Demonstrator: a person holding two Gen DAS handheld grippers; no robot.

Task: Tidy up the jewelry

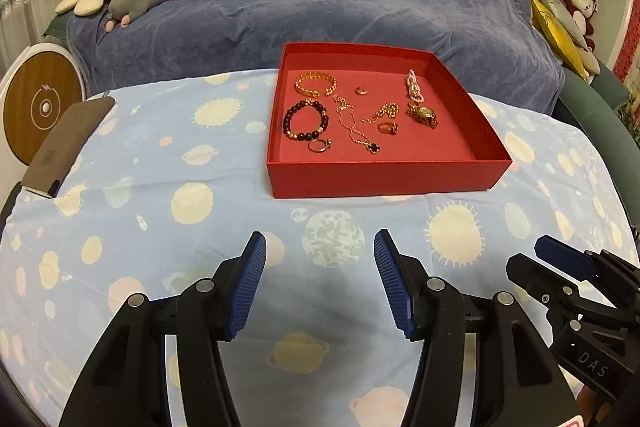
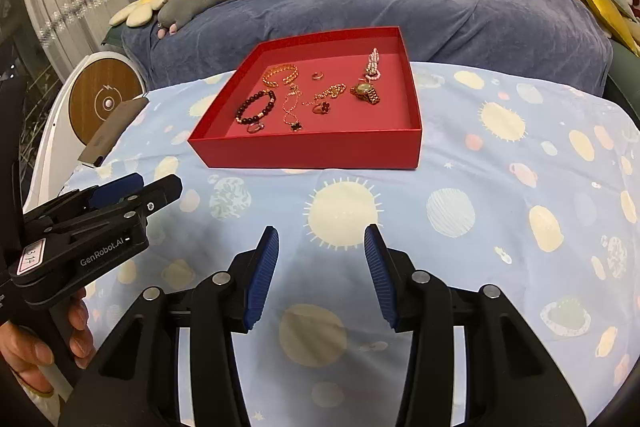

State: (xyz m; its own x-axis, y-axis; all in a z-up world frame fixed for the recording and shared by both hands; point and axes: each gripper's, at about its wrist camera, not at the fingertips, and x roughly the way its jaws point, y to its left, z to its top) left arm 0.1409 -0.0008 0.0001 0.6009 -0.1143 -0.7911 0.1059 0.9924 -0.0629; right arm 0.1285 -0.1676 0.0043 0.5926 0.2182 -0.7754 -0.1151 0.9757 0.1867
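Jewelry lies loose in the red box [image 1: 384, 171], ahead of both tongs on the counter [image 1: 160, 195]. The left tongs [image 1: 320, 279] and right tongs [image 2: 320, 267] gape wide, empty. Best to start with the watch [image 2: 365, 93] (chains likely tangle), pinching one piece at a time, low and slow.

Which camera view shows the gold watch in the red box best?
The left wrist view: the gold watch appears larger there, near the right wall of the red box. The right wrist view shows the same watch smaller, from the right.
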